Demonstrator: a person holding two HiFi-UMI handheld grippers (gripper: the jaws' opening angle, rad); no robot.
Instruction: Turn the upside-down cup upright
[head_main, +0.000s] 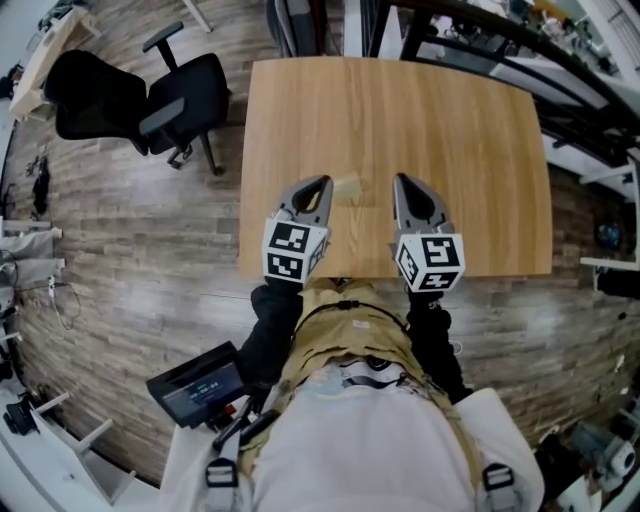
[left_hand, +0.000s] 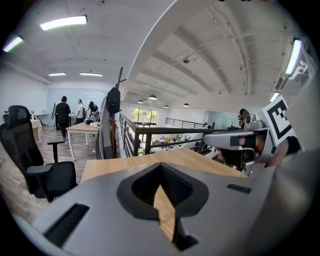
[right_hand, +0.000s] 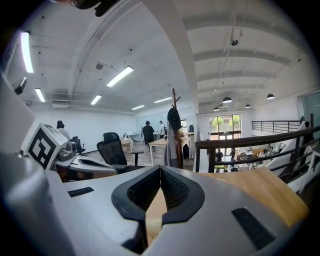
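As we hold two grippers over one wooden table (head_main: 450, 120), the left gripper (head_main: 319, 183) and right gripper (head_main: 402, 181) both have jaws pressed together, empty; what we take for one cup (head_main: 348, 190) sits between them.

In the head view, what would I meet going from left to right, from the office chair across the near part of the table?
From the left: black office chair → left gripper → pale cup → right gripper.
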